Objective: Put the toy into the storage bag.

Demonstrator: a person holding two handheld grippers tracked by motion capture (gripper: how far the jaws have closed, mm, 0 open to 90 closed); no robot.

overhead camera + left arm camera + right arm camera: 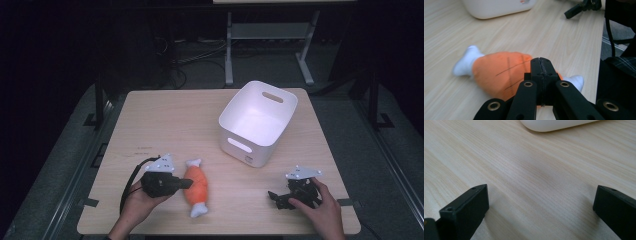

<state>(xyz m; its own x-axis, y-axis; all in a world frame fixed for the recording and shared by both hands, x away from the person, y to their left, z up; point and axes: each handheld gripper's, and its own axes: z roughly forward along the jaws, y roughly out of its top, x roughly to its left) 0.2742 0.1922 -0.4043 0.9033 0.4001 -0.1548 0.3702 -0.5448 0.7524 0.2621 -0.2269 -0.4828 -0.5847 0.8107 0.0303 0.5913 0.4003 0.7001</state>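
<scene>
A: High view: the plush drumstick point(196, 187) lies on the table point(170, 120), outside the white bin point(257, 122); nothing is binned yet.

B: Left gripper view: the left gripper point(541, 65) has its jaws pressed together, seemingly pinching orange fabric.

A: Right gripper view: the right gripper point(541, 202) gapes wide, holding nothing.

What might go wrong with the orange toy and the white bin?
The left tongs look shut with nothing between them, right at the orange plush drumstick, so the toy is probably not held and may just get pushed across the table. The white bin sits well away; a weak pinch of soft fabric could slip on the way.
</scene>
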